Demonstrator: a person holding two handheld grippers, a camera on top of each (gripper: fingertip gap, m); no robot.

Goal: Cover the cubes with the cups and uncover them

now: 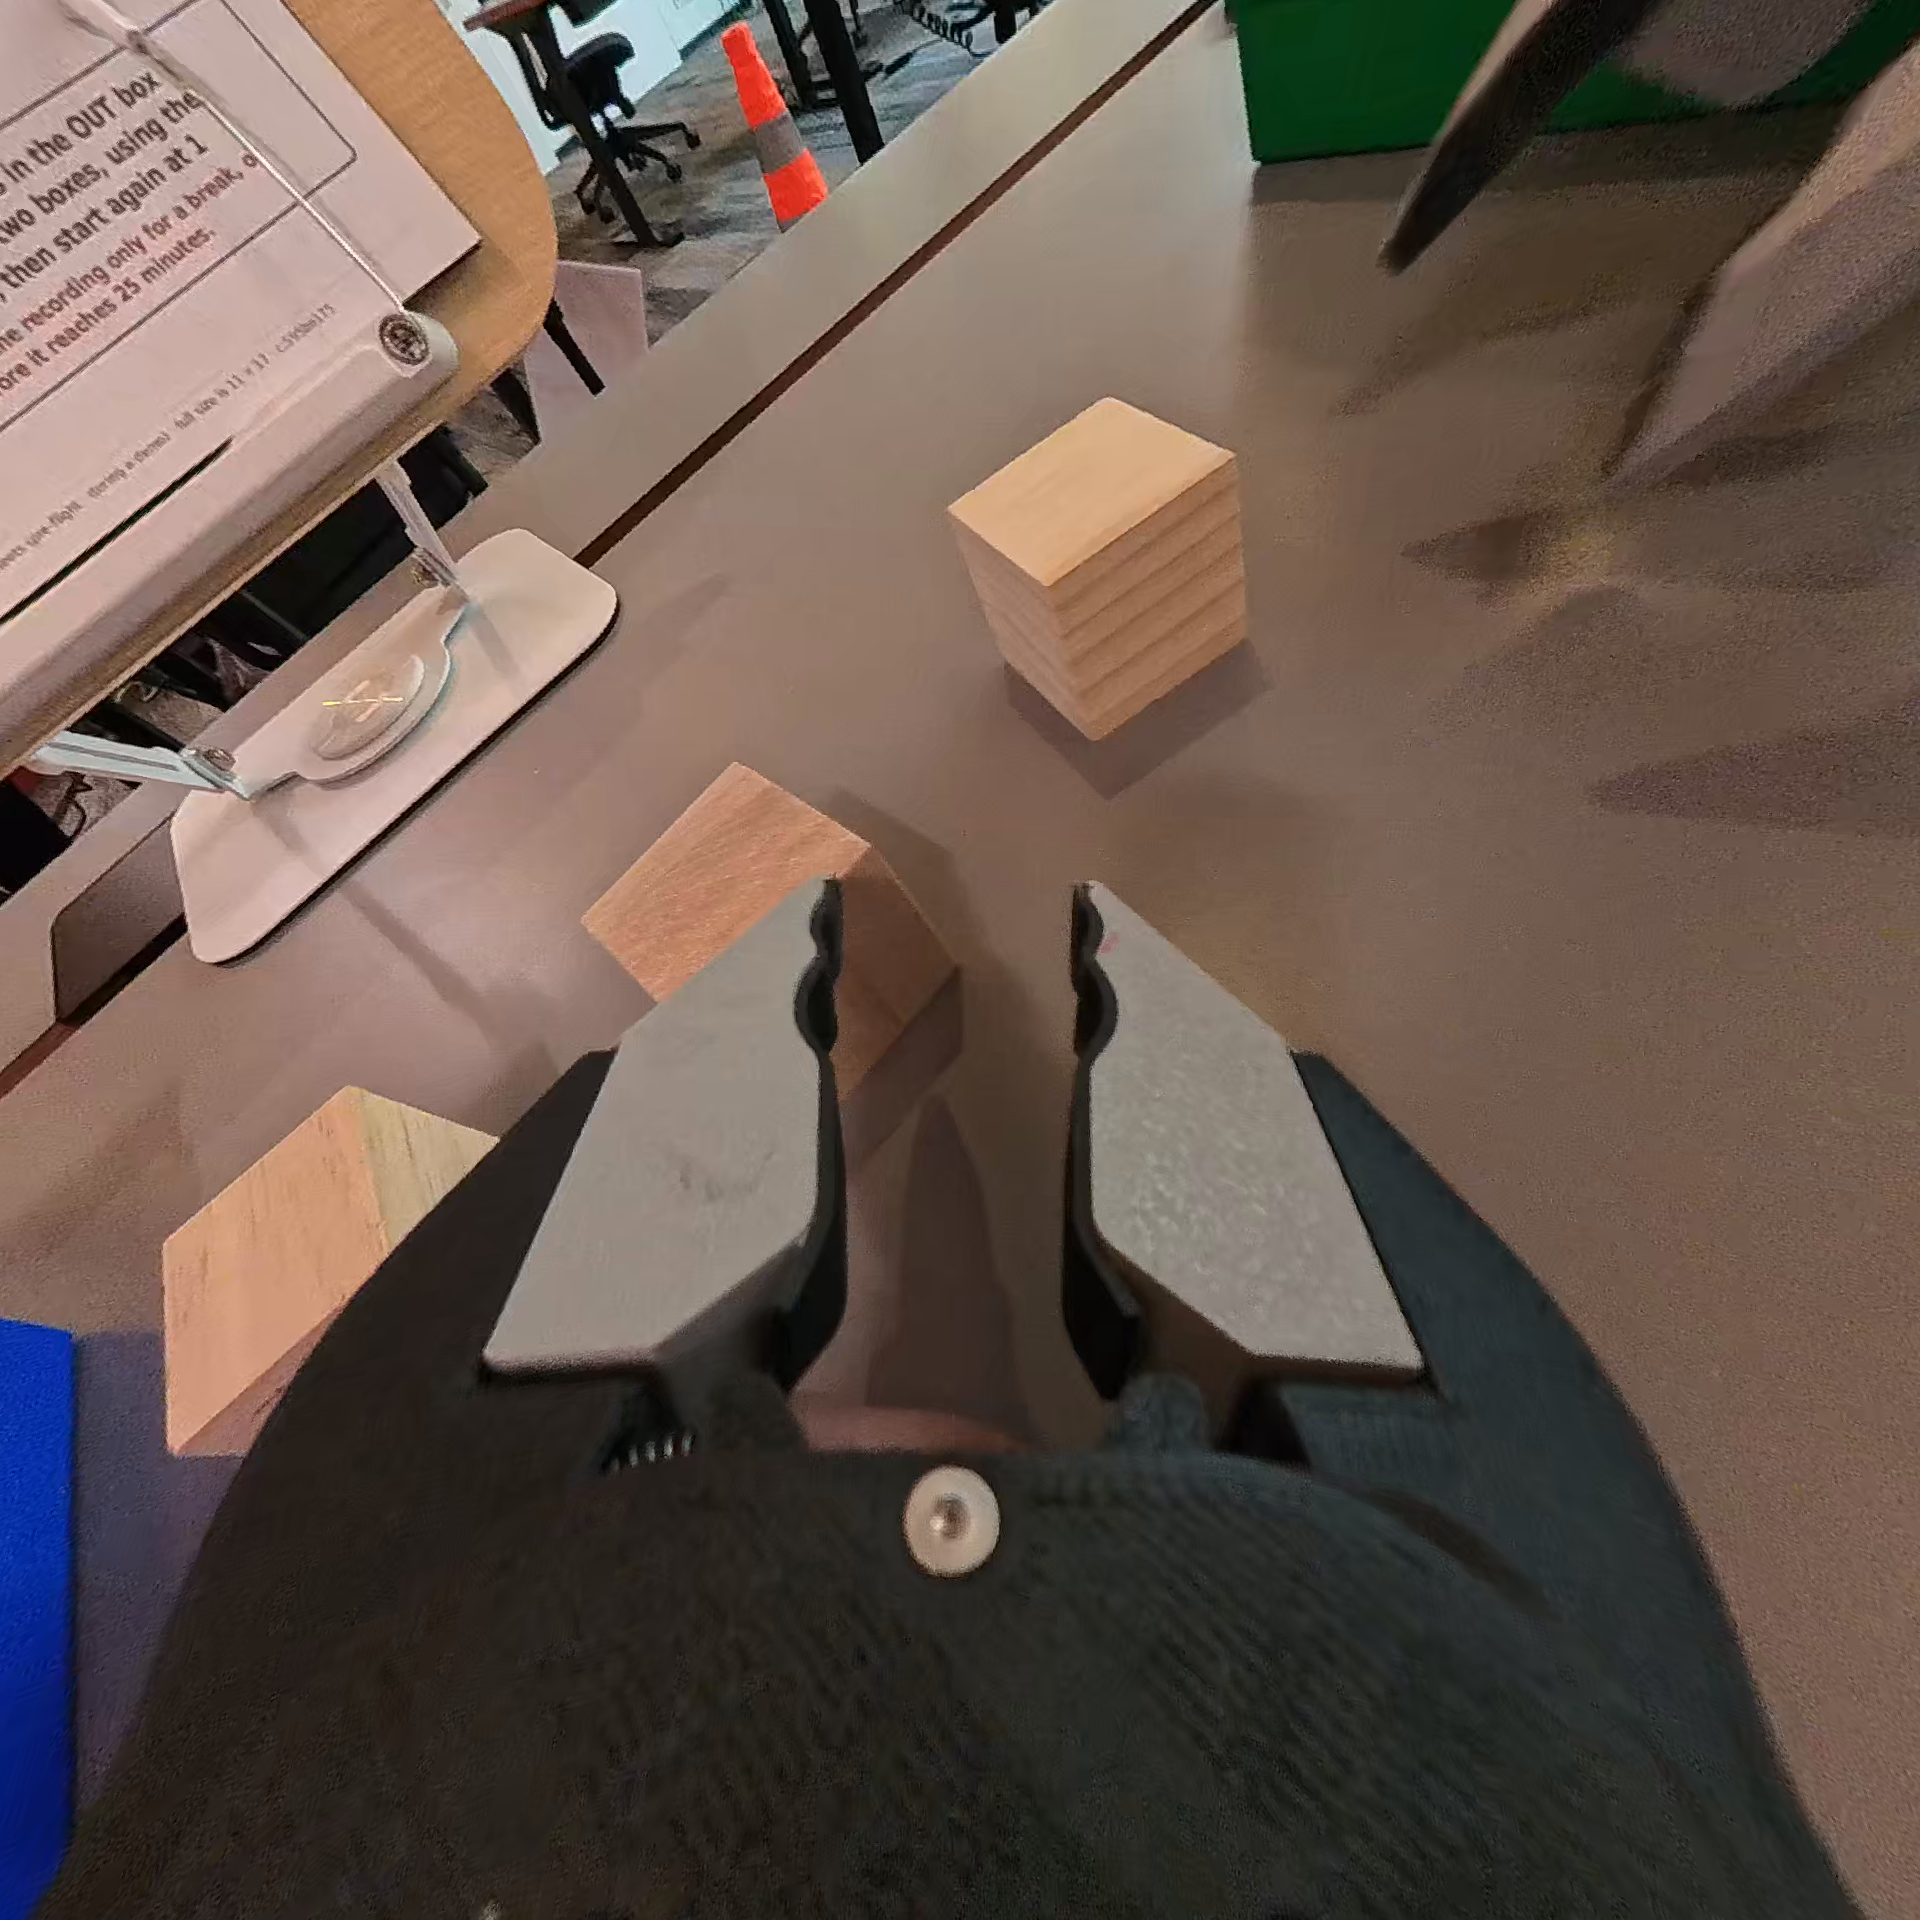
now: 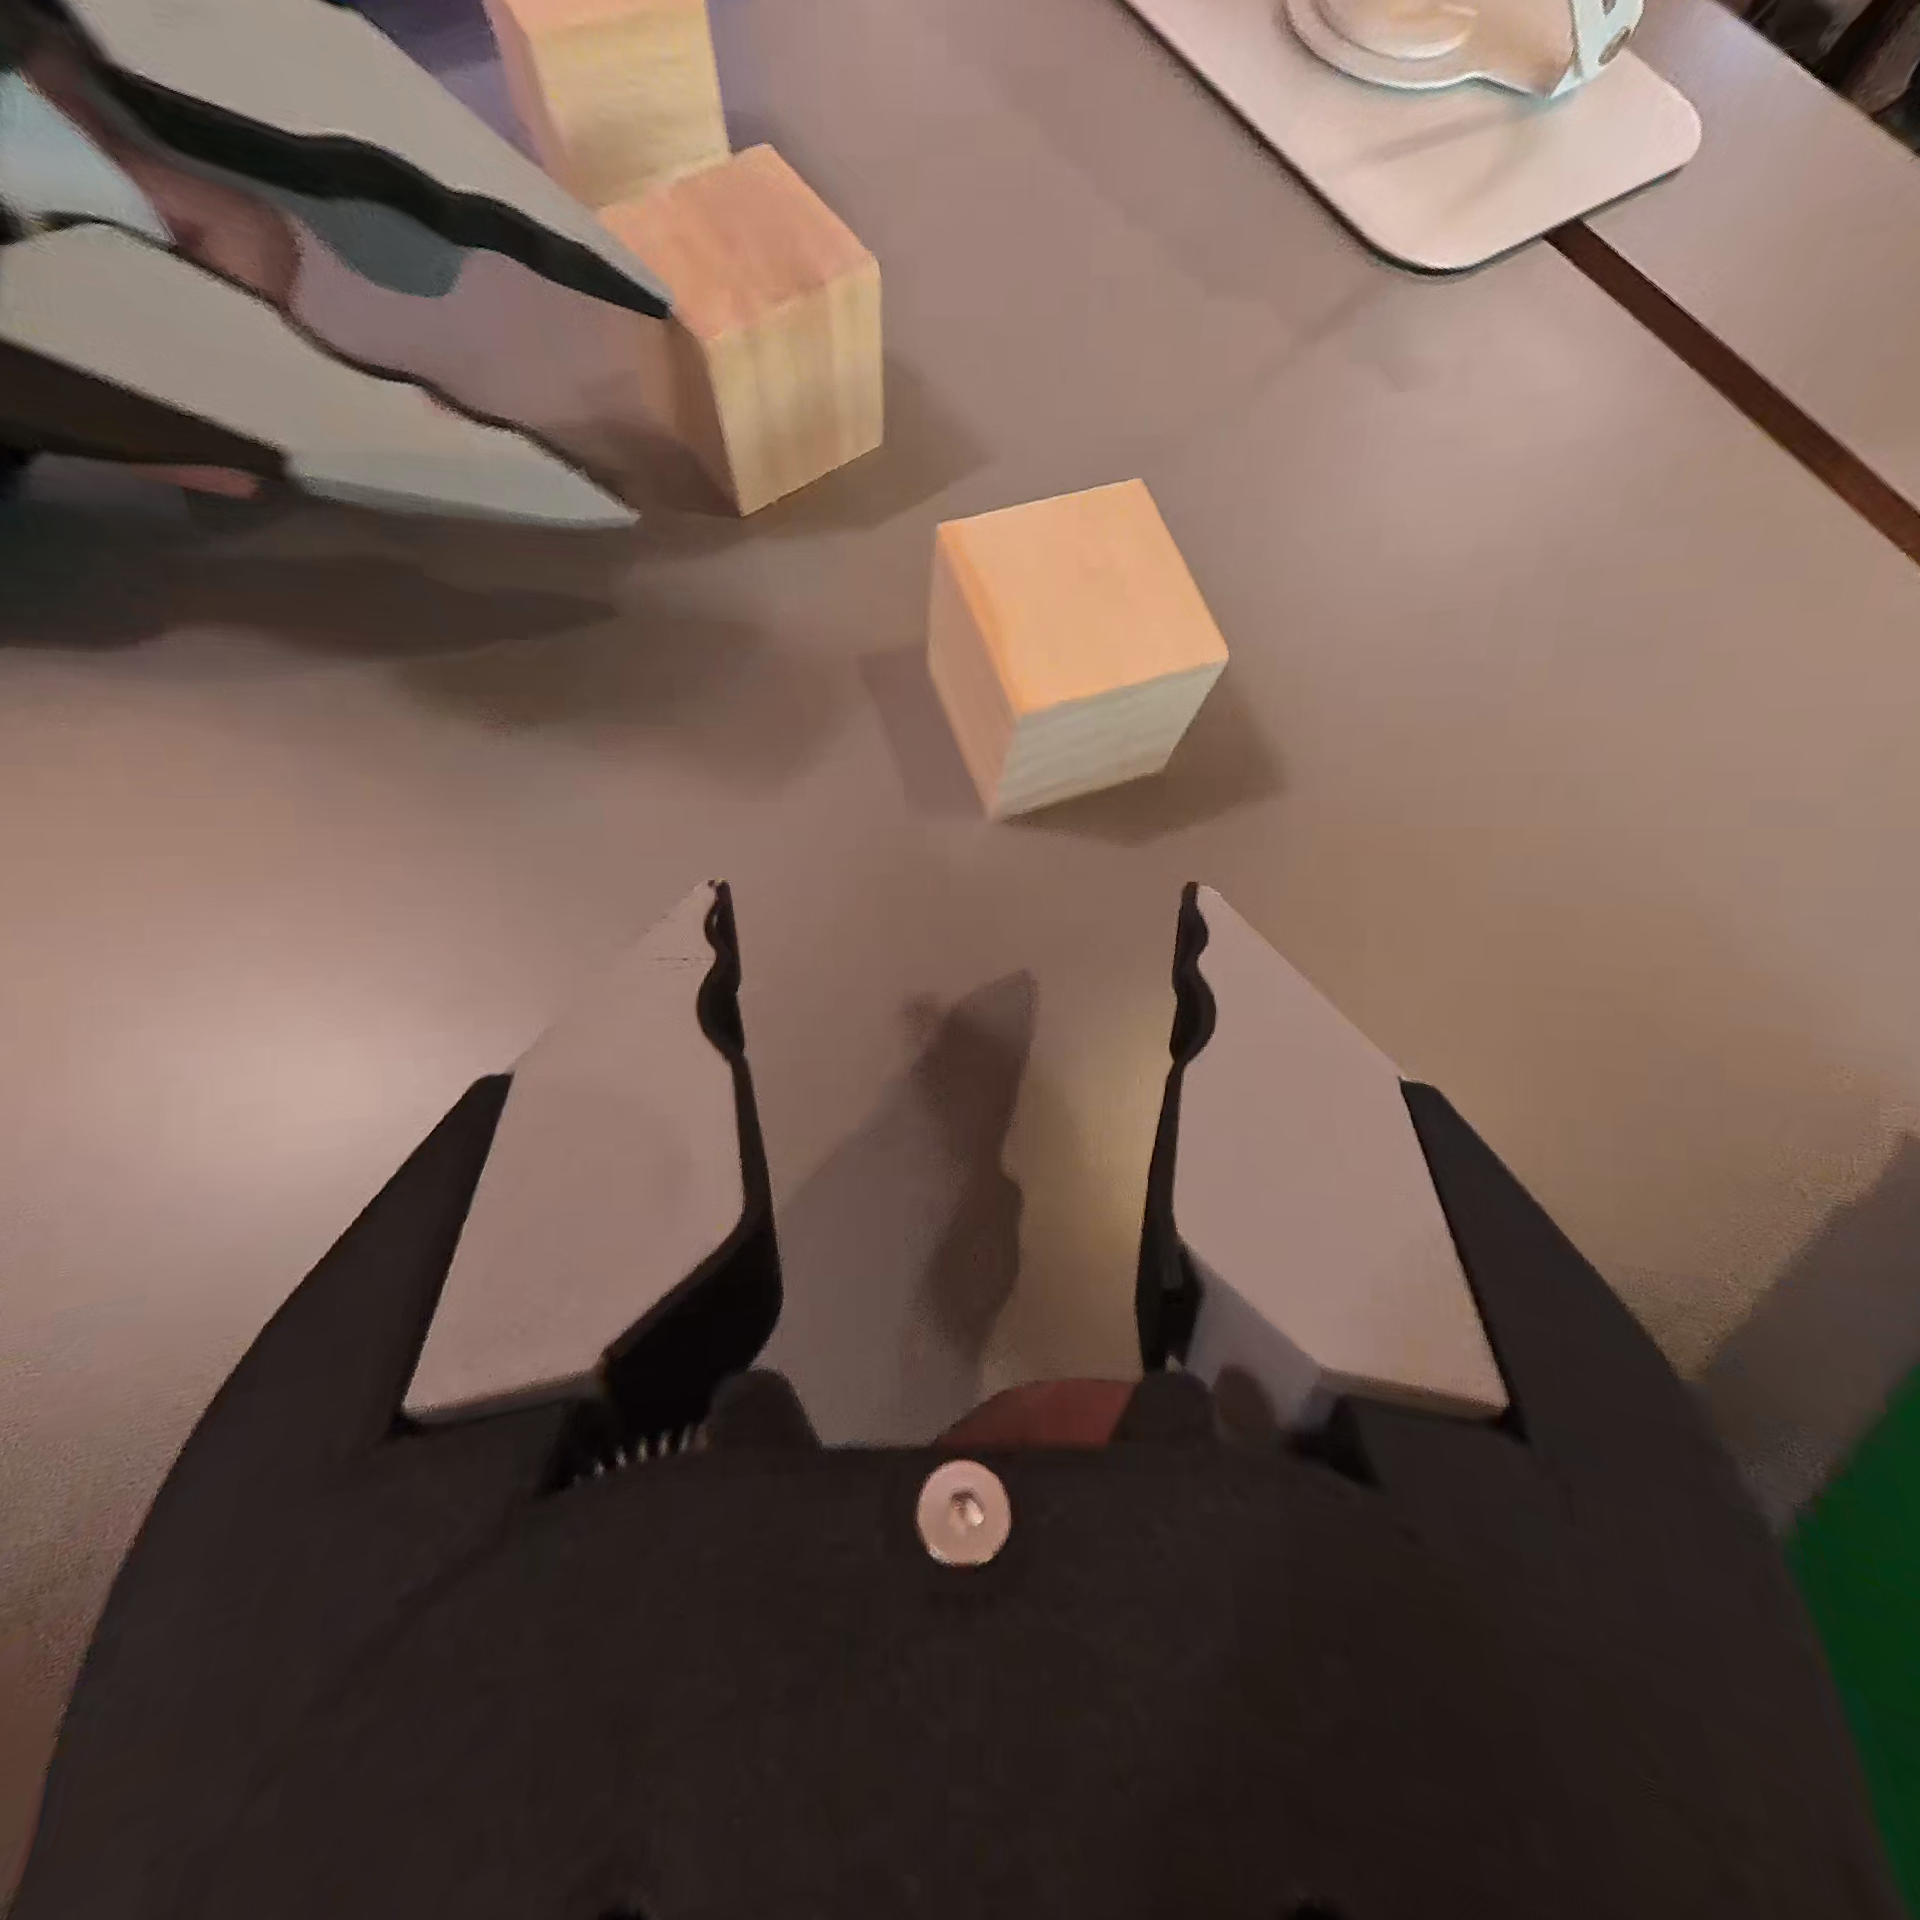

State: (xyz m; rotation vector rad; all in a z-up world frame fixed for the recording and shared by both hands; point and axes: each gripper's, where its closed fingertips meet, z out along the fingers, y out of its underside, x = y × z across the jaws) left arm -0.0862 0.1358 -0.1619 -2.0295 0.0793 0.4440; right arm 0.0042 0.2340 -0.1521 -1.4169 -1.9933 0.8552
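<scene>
three wooden cubes stand uncovered on the grey-brown table (image 1: 1455, 935), in a loose line. the far cube (image 1: 1107, 561) stands alone, well apart from both grippers. the middle cube (image 1: 727, 883) is partly hidden behind the left finger of the left gripper (image 1: 954, 904); it lies below and beside that finger, not between the pads. the near cube (image 1: 281, 1247) is at the lower left, beside the gripper body. no cup shows in either view.

the left gripper is released, with only table surface showing in the gap. the right gripper (image 2: 951, 899) is spread wider and is also bare; the far cube (image 2: 1070, 644) stands a little ahead of its tips, not touched.

about writing: a white printed sheet (image 1: 156, 260) with black text stands on a silver stand (image 1: 416, 707) at the left; it is readable, i do not repeat it. a small round sticker (image 1: 407, 338) sits on its lower corner. the cubes and grippers carry no brand or label. an orange cone (image 1: 774, 125) and a green box (image 1: 1351, 73) are far behind.
</scene>
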